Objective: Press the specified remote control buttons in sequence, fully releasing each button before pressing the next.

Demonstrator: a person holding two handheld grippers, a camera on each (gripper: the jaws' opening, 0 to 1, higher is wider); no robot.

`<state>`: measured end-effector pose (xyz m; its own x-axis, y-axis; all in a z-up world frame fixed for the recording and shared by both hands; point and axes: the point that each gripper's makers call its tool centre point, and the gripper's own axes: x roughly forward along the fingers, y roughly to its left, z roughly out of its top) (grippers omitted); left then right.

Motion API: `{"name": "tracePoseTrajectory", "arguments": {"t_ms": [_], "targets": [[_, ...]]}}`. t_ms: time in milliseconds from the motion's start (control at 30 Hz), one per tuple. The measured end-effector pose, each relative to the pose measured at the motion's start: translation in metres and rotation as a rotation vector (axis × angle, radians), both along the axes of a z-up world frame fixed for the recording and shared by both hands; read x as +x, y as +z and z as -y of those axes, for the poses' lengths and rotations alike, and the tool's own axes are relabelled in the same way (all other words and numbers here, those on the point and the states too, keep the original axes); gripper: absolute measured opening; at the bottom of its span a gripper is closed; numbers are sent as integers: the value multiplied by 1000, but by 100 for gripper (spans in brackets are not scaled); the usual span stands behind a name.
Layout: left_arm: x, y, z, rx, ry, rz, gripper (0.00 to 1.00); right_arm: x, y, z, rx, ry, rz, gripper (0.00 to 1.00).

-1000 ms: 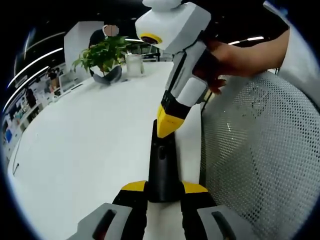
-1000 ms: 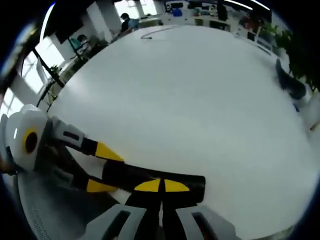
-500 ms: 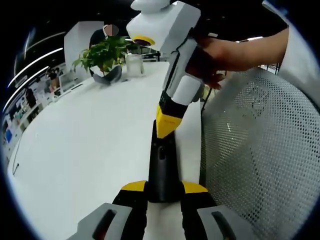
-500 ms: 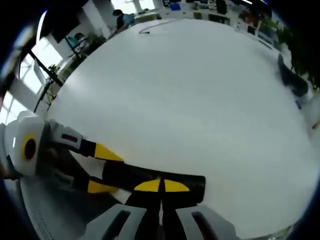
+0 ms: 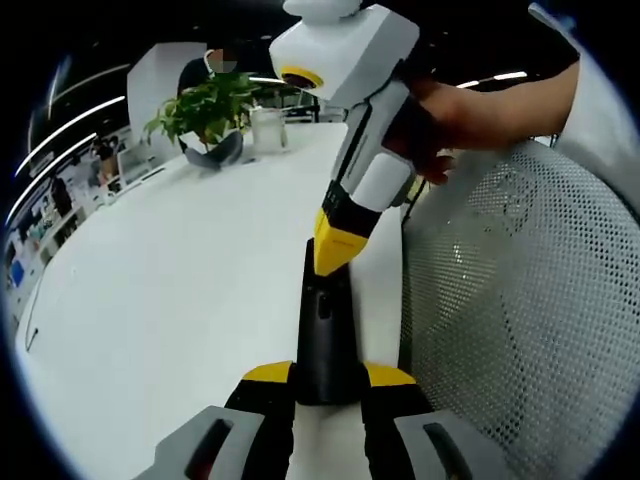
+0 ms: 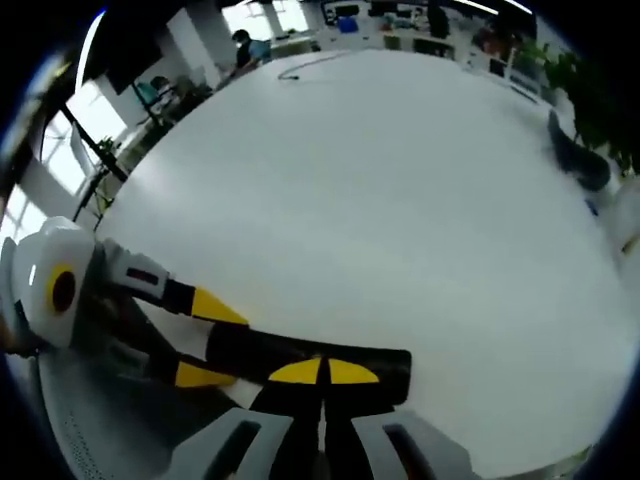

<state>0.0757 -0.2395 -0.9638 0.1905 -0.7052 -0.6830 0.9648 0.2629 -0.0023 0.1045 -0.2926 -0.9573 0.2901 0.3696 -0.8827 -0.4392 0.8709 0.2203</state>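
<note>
While clamped, remote (image 5: 323,335) near table edge (image 5: 392,300)

The left gripper view looks low along the bench (image 5: 170,300) toward a potted plant (image 5: 205,115); the right gripper view looks down across it. Both closely share the black remote (image 5: 325,340).

I saw a broad white table (image 5: 170,290), a leafy potted plant (image 5: 205,110) and a clear glass (image 5: 268,130) near its far edge, a white mesh chair back (image 5: 520,300) along its near edge, a thin cable (image 6: 300,68) lay at another far edge
</note>
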Motion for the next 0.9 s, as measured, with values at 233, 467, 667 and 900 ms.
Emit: {"name": "tracePoseTrajectory", "arguments": {"t_ms": [233, 467, 667, 900], "targets": [[0, 0, 0, 3, -4, 2, 24, -2, 0, 0, -2, -5, -11, 0], [0, 0, -1, 5, -9, 5, 24, -4, 0, 1, 7, -17, -38, 0], [0, -1, 0, 4, -9, 3, 24, -6, 0, 1, 6, -20, -46, 0], [-1, 0, -1, 3, -11, 2, 24, -7, 0, 2, 23, -45, -69, 0]]}}
